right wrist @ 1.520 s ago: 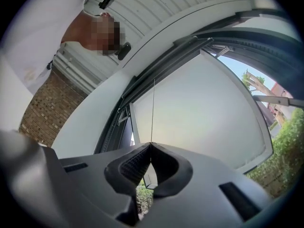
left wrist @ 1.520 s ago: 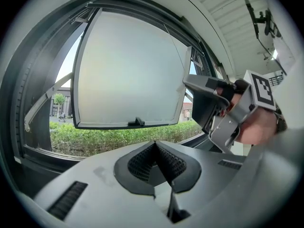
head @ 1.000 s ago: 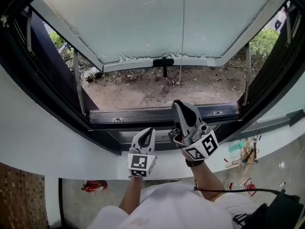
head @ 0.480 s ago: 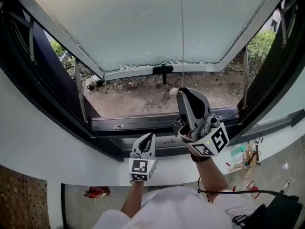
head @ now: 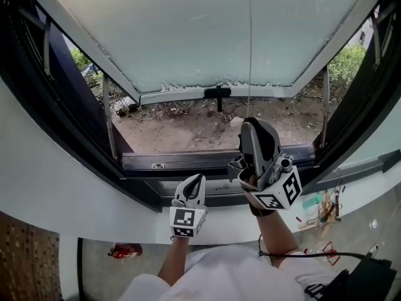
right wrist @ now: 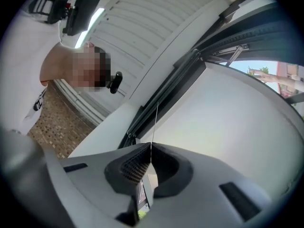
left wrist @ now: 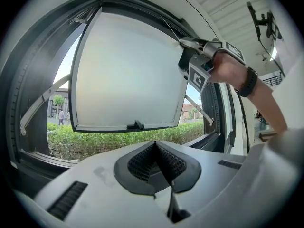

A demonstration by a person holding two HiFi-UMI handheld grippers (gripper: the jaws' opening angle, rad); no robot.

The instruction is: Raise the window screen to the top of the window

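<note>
1. Nearest is the left hand-held gripper (head: 198, 179). It is low over the white window sill (head: 75, 187), about the middle of the window frame's bottom edge. Its jaws are pressed together with nothing between them, and it points level toward the opening.
2. Just to its right and higher is the right hand-held gripper (head: 252, 124), tilted upward. It is clenched on a thin pull cord (head: 249, 55), which enters exactly between its two pads.
3. Behind both grippers lies the bottom rail (head: 188, 163) of the window frame. Beyond it is open air, with bare ground (head: 188, 121) below.
4. The cord's long axis is vertical. It goes straight up from the right jaws toward the top edge of the frame. In the right gripper view it reaches the dark upper frame member (right wrist: 175, 80).
5. No mesh of the window screen shows across the opening. I judge that it sits near the top edge of the frame, directly above the right gripper along the cord. The coming move therefore runs up or down this line. The right hand is the nearer one, and the left has no hold on anything.
6. Farthest is the glass sash (head: 207, 30), pushed outward, with a black handle (head: 217, 93) at its lower edge.
</note>
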